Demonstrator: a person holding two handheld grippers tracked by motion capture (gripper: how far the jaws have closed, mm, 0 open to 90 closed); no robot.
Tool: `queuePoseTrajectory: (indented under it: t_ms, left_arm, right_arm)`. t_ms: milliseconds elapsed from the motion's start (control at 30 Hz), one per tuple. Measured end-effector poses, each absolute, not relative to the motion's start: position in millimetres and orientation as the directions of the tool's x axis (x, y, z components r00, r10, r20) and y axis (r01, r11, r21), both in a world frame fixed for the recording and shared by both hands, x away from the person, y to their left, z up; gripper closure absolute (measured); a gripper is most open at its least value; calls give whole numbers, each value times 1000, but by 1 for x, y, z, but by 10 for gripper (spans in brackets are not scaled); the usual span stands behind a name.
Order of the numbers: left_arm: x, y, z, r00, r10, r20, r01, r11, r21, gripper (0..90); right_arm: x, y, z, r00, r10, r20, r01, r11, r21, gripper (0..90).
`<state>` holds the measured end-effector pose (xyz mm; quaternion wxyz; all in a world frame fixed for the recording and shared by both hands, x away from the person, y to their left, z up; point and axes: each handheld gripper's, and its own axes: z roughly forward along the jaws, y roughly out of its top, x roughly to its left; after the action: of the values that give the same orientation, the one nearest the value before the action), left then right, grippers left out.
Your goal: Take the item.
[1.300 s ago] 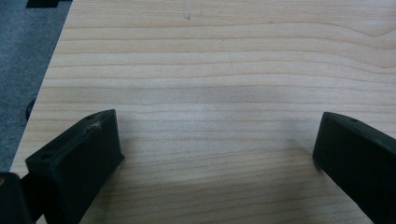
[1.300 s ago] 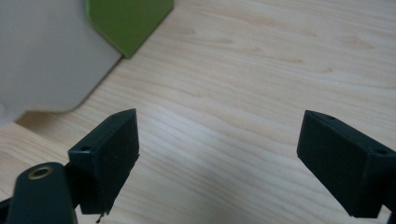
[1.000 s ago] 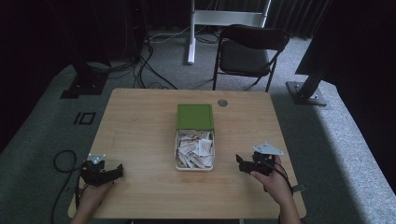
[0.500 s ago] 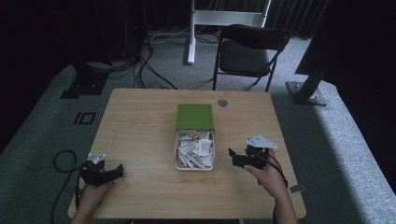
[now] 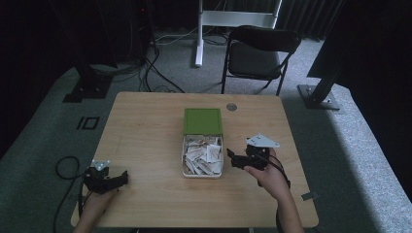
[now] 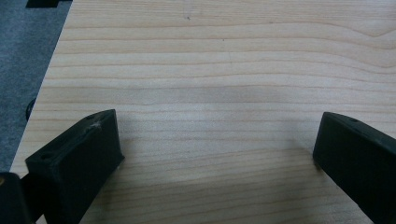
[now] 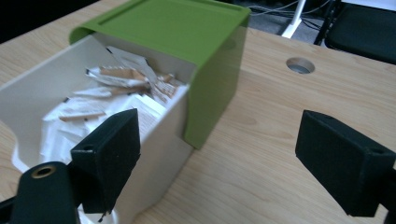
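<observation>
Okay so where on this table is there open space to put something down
The table is bare left of the green-lidded box, up to the left gripper, and along the far edge by the round hole. It is crowded between the box and the right gripper.

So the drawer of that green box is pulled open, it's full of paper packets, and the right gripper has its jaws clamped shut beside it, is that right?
Not quite. The right gripper has its jaws spread wide open, not clamped shut; the right gripper view shows bare table between them. The rest holds: the drawer of the green box is pulled open, it is full of paper packets, and the gripper is beside it.
</observation>
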<state>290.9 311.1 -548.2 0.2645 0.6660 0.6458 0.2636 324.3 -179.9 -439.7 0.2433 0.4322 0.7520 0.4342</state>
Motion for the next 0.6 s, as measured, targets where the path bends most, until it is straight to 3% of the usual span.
queuePoseTrajectory:
  t_ms: [600]
  left_arm:
    - [291,311,-548,26,1000,9,720,-25,693,14]
  right_arm:
    - [330,-136,-428,-580,815,10,405,277,872,270]
